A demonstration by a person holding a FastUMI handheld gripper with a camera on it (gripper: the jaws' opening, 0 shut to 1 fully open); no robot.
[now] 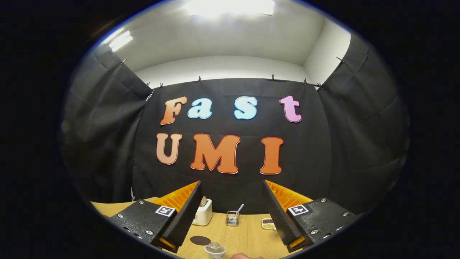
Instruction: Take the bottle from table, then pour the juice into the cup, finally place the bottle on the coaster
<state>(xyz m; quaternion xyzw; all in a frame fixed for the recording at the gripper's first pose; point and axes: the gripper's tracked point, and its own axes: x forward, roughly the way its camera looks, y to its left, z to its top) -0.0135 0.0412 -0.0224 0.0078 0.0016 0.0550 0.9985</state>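
gripper view looks along the hand-held gripper [231, 212], its fingers spread wide with nothing between them. below and between the fingers on the wooden worktop [248, 237] stands a clear cup [215, 249], a dark round coaster [200, 240] just beside it. beyond sit a white toaster [203, 212] and a wire holder [233, 218]

Gripper [231, 212] fingers stand wide apart over the table [248, 237]. Between them lies the coaster [200, 240], the cup [215, 249] just right of it. Beyond, left to right: toaster [203, 212], mesh holder [233, 218], small dish [268, 223].
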